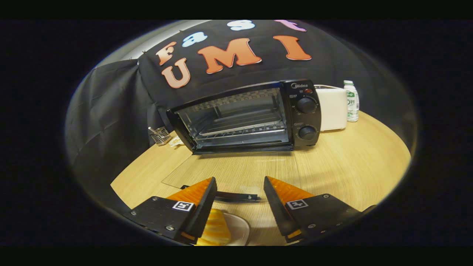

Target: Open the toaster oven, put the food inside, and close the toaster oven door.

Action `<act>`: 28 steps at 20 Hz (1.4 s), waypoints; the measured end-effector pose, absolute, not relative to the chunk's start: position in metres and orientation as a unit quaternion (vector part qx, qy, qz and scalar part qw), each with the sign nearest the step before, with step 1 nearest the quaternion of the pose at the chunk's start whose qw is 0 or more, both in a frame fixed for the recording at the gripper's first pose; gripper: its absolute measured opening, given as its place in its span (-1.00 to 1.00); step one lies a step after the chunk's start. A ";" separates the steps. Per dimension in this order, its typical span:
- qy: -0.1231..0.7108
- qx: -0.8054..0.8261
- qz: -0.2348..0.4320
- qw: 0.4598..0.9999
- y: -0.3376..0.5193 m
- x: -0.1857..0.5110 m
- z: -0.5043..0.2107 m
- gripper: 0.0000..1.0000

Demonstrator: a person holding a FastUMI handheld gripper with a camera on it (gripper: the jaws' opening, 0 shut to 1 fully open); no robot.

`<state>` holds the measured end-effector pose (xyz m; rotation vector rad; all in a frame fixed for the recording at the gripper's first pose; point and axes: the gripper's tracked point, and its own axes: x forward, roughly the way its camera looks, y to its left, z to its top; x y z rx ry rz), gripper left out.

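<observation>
The black toaster oven stands on the wooden table beyond my fingers. Its glass door is folded down flat onto the table, and the wire rack inside is bare. The door's dark handle lies just ahead, between my fingertips. My gripper hangs open above the table with nothing between its fingers. A yellow-orange piece of food lies on a white plate, below and just inside my left finger, which partly hides it.
A white appliance stands right of the oven, with a small white bottle beside it. A small metal holder sits left of the oven by the black cloth wall. The table's curved edge runs close on the left.
</observation>
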<state>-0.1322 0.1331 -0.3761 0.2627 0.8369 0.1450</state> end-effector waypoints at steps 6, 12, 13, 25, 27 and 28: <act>0.423 0.116 0.086 0.895 0.149 -0.194 -0.346 0.83; 0.464 0.091 0.097 0.876 0.161 -0.245 -0.350 0.95; 0.472 0.093 0.094 0.872 0.162 -0.251 -0.352 0.95; 0.515 -0.014 0.084 0.853 0.169 -0.285 -0.386 0.67; 0.524 0.015 0.074 0.848 0.164 -0.285 -0.387 0.47; 0.527 0.028 0.070 0.847 0.160 -0.285 -0.385 0.42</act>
